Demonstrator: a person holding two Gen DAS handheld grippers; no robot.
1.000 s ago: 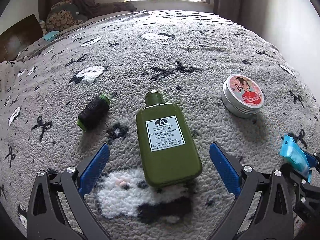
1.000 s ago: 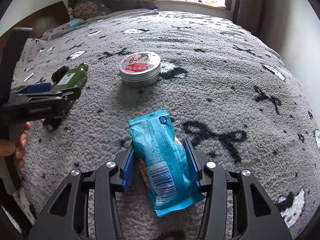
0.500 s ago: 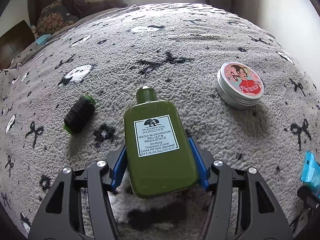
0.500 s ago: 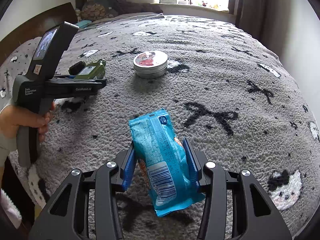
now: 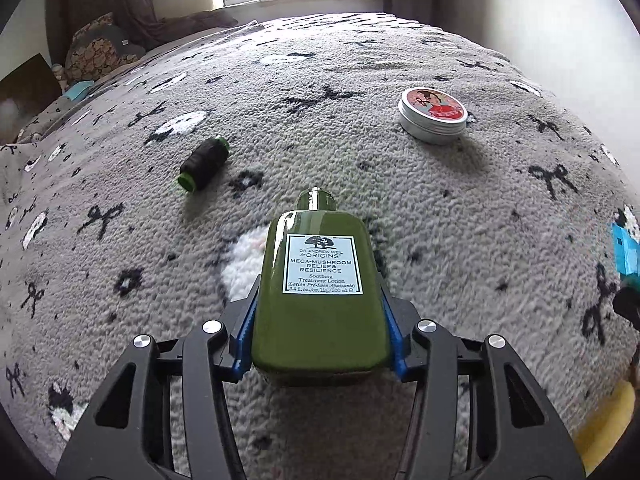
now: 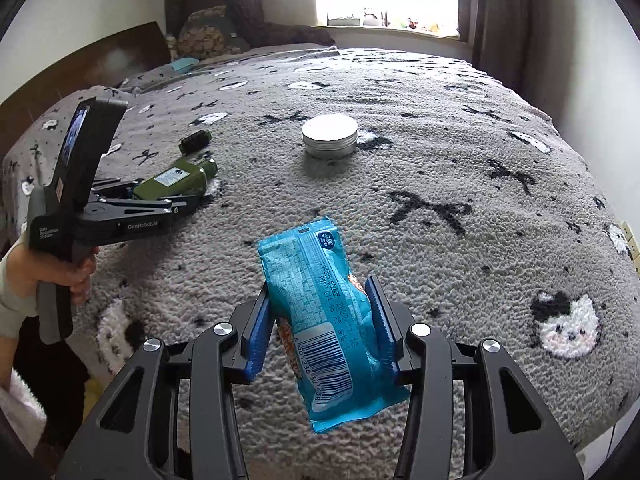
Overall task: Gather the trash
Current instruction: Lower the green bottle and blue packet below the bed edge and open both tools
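Over the bed's grey blanket, left jaws, open a second ago, are closing onto the green lotion bottle between them, while right jaws clamp the blue snack wrapper.

Your green bottle carries a label reading "Origins Mega-Mushroom Relief & Resilience, Soothing Treatment Lotion"; your left gripper body reads "GenRobot.AI"; the blue wrapper shows a barcode.

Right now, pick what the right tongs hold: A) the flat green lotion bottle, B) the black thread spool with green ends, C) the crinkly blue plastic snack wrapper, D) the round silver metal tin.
C: the crinkly blue plastic snack wrapper sits clamped between the right tongs.
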